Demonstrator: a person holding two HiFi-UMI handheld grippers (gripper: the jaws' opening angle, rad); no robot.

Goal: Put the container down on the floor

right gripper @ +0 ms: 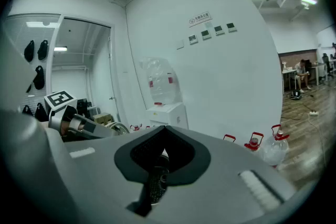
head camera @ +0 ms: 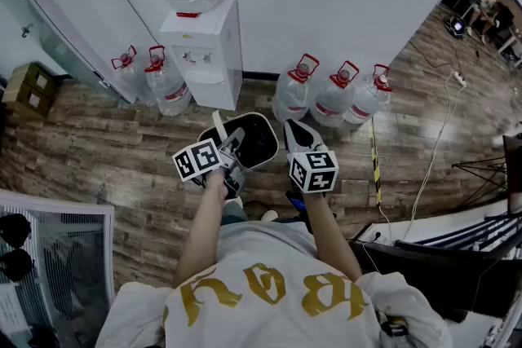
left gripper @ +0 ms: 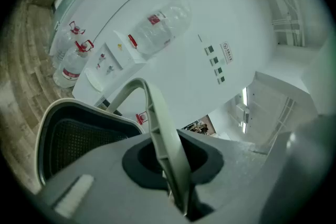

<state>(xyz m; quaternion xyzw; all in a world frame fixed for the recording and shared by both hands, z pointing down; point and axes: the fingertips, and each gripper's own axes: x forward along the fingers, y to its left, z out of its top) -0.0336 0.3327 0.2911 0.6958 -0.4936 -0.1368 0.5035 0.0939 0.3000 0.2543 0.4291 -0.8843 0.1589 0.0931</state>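
Note:
A black container [head camera: 259,144] with a pale rim and a pale bail handle [head camera: 218,126] hangs in front of the person, above the wood floor. My left gripper [head camera: 231,144] is shut on that handle. In the left gripper view the handle [left gripper: 157,123] runs up between the jaws of the left gripper [left gripper: 173,176], and the container's dark mesh inside [left gripper: 68,136] shows at the left. My right gripper [head camera: 294,133] stands just right of the container's rim. Its jaws meet in the right gripper view [right gripper: 160,165], with nothing seen gripped.
A white water dispenser [head camera: 204,53] with a bottle on top stands against the wall ahead. Water jugs sit on the floor to its left [head camera: 163,81] and right [head camera: 330,98]. Cardboard boxes [head camera: 28,85] lie far left and a white rack [head camera: 49,257] at lower left. A cable [head camera: 432,151] runs at the right.

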